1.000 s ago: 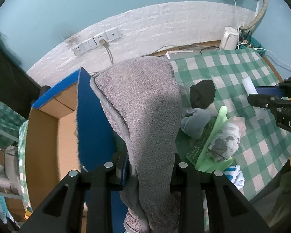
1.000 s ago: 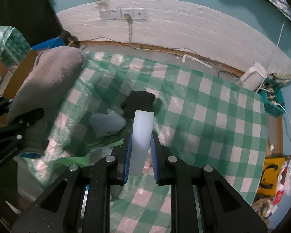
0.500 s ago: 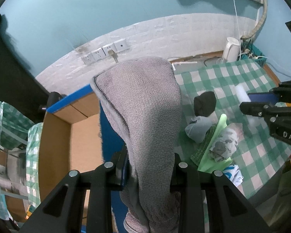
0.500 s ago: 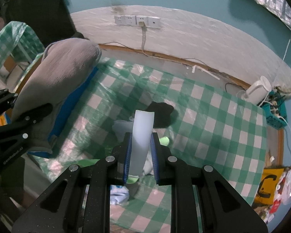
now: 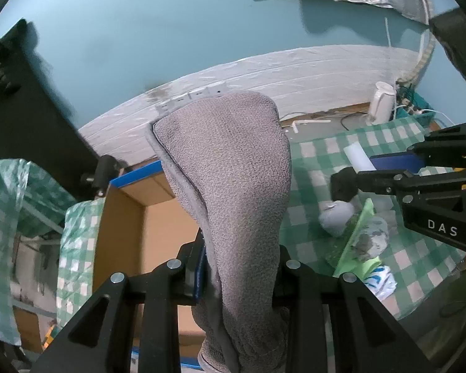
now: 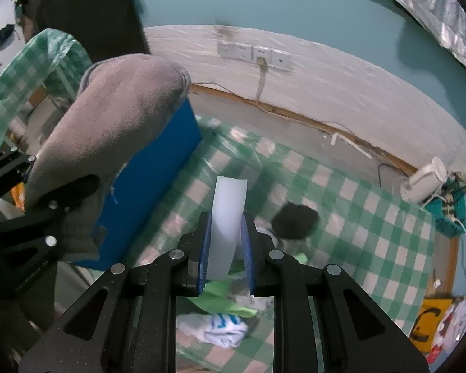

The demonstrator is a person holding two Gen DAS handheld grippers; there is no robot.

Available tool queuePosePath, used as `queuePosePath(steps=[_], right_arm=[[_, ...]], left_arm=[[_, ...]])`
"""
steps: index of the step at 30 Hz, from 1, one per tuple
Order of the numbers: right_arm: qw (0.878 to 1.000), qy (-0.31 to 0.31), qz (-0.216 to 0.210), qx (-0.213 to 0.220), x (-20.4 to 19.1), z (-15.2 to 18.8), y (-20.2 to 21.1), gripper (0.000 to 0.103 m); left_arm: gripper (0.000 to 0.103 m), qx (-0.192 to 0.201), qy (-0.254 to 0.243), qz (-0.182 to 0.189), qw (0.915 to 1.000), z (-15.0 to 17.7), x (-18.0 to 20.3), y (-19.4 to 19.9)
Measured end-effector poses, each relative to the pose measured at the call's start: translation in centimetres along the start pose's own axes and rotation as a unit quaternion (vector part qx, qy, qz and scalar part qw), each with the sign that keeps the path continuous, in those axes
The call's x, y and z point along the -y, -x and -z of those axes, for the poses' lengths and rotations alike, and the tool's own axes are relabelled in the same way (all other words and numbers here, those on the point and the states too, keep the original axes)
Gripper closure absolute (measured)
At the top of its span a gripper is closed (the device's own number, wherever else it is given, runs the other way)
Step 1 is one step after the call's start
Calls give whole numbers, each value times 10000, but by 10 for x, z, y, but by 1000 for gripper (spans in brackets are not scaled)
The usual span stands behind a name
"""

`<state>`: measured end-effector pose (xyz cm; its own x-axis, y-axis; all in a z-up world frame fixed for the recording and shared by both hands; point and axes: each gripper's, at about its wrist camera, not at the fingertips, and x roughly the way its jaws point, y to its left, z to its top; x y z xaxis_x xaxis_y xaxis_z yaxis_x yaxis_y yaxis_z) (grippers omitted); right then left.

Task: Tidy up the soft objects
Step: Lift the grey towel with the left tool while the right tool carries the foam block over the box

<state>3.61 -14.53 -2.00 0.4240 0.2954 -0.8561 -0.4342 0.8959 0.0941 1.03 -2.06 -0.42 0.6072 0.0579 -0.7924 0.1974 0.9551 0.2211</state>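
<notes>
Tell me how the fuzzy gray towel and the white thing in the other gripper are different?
The gray towel is fuzzy and floppy, drooping over the left gripper; the white foam strip is smooth and stands straight in the right gripper. The gray towel looks much bulkier; the white foam strip is thin and narrow. Both are pinched between gripper jaws, lifted off the checkered tablecloth.

Desk point(image 6: 385, 217) under green-white checked cloth. White brick-pattern wall panel point(image 6: 341, 93) behind it with a socket strip point(image 6: 253, 54), one cable plugged in. White electric kettle point(image 6: 424, 183) at the desk's far right corner, beside a teal basket point(image 6: 450, 214). Yellow bag point(image 6: 430, 320) lower right.
</notes>
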Motion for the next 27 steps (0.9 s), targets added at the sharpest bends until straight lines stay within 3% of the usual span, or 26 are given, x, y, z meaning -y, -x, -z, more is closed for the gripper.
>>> queuePosePath(steps=[12, 27], right_arm=[[9985, 506, -197, 30, -63, -33, -13, 84], [9951, 841, -508, -149, -121, -61, -47, 84]], left_arm=[[74, -40, 445, -300, 9985, 24, -52, 1], [74, -451, 920, -674, 9925, 58, -107, -24]])
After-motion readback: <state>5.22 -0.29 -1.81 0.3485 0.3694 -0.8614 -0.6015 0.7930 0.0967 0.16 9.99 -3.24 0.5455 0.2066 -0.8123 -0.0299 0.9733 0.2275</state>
